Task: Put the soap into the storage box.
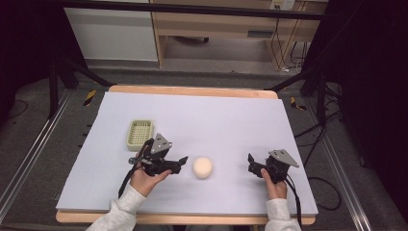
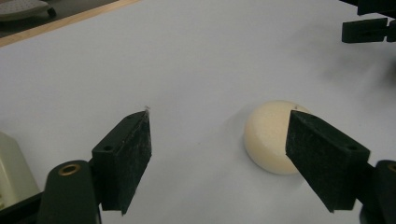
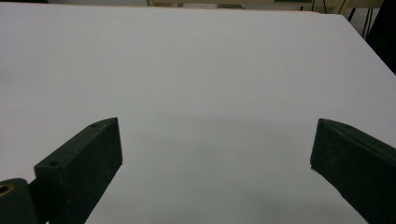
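Two hand-held grippers rest low over a pale tabletop. Left gripper has its fingers spread, aimed at a cream round bun lying just beyond them, untouched. Right gripper waits well apart, fingers spread, holding nothing. Approach seems under way; next the left should slide forward until the bun sits between its fingers, then close gently. A green basket stands behind

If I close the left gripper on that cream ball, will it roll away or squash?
The ball looks round and smooth, so a nudge from one jaw would probably roll it across the flat table. Its matte, foam-like surface suggests it is light and may dent. The left gripper stands open, ball off-centre beside one jaw.
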`<state>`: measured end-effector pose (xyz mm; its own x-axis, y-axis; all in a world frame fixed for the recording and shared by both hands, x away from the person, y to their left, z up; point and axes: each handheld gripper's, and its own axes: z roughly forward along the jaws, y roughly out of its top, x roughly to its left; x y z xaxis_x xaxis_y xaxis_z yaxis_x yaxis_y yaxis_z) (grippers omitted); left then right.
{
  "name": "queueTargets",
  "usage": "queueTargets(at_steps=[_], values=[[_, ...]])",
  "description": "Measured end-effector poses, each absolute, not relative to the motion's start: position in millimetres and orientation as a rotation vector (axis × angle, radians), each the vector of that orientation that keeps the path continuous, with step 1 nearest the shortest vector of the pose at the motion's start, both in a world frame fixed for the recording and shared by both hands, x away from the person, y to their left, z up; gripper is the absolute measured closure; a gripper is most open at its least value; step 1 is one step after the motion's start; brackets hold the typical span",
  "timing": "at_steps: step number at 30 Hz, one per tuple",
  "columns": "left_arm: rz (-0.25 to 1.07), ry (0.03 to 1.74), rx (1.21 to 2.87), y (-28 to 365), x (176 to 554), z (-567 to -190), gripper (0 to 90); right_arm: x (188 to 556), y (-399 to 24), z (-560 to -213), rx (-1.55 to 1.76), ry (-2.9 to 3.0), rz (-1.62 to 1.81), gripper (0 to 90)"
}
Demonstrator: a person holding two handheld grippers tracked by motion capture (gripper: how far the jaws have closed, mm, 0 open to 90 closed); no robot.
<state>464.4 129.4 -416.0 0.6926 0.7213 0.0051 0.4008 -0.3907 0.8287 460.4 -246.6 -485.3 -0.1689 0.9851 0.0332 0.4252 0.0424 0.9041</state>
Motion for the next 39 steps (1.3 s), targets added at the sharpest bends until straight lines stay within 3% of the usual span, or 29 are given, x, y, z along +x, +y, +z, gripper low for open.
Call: queueTargets(at_steps=[39], values=[[0.399, 0.814, 2.121, 87, 468, -429, 19.9, 461, -246, -485, 1.440, 1.671, 1.090, 2.6]])
